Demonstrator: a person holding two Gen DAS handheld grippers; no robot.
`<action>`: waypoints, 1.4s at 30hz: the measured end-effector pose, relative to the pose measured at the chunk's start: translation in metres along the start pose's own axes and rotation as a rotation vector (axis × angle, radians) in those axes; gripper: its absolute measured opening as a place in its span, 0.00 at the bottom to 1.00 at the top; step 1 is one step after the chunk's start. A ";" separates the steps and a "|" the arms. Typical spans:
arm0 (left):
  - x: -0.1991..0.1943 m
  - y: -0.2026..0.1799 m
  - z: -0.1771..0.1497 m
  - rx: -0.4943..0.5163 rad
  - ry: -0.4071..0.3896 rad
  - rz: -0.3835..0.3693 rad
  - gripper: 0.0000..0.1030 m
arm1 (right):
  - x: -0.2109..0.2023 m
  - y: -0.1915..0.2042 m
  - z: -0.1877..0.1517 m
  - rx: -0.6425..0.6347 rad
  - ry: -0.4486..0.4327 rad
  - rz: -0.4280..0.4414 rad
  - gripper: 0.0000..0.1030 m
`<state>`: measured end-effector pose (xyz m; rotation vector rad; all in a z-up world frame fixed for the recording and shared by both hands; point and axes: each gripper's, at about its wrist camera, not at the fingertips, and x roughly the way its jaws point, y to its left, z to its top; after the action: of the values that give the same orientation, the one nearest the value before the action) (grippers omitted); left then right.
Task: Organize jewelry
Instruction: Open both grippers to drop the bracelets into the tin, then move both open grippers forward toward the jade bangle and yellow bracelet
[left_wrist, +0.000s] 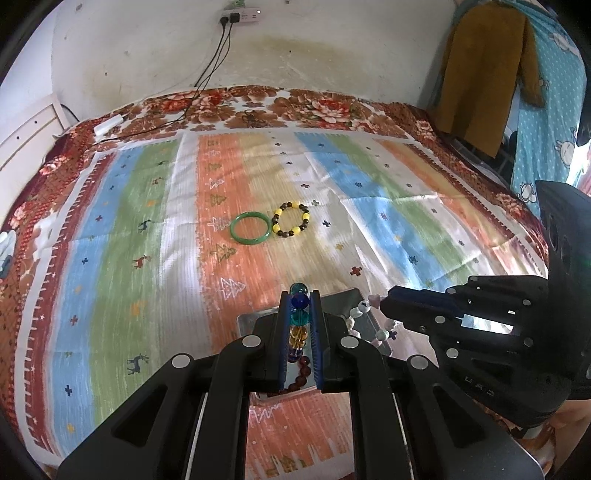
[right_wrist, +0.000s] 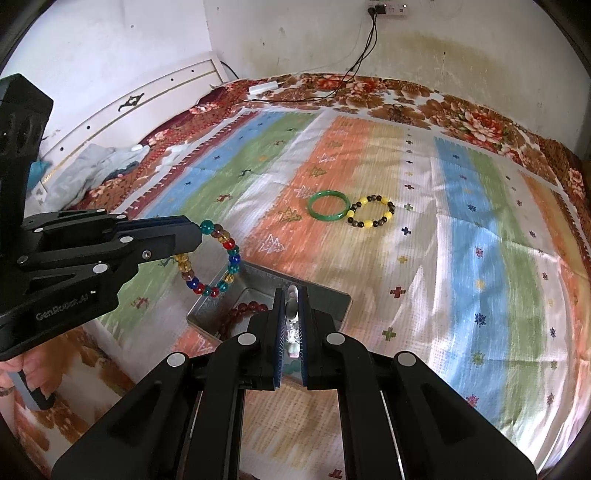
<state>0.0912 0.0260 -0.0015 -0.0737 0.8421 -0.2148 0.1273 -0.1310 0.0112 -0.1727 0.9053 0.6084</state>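
My left gripper (left_wrist: 299, 295) is shut on a multicoloured glass bead bracelet (left_wrist: 298, 317), which hangs above a metal tin (right_wrist: 332, 291); from the right wrist view the bracelet (right_wrist: 231, 254) dangles over the tin's left corner. My right gripper (right_wrist: 292, 291) is shut on a pale white-and-pink bead bracelet (right_wrist: 291, 306) over the tin; it also shows in the left wrist view (left_wrist: 369, 314). A dark red bead bracelet (right_wrist: 243, 310) lies in the tin. A green bangle (left_wrist: 249, 232) and a yellow-and-dark bead bracelet (left_wrist: 291, 220) lie side by side on the striped cloth.
The striped cloth (left_wrist: 147, 240) covers a bed with a floral blanket (left_wrist: 314, 107). A charger and cables (left_wrist: 109, 123) lie at the far edge by the wall. Clothes (right_wrist: 92, 166) are piled by the headboard. A brown garment (left_wrist: 487, 74) hangs at the right.
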 end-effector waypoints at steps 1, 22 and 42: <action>0.000 0.000 0.000 0.000 0.001 -0.002 0.09 | 0.000 0.000 0.000 -0.001 0.001 0.000 0.08; 0.014 0.037 0.017 -0.072 0.008 0.149 0.52 | 0.011 -0.019 0.007 0.031 -0.024 -0.161 0.45; 0.058 0.046 0.044 -0.030 0.067 0.197 0.53 | 0.029 -0.064 0.031 0.198 -0.025 -0.137 0.49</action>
<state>0.1692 0.0578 -0.0216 -0.0114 0.9135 -0.0193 0.1984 -0.1589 0.0006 -0.0479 0.9156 0.3906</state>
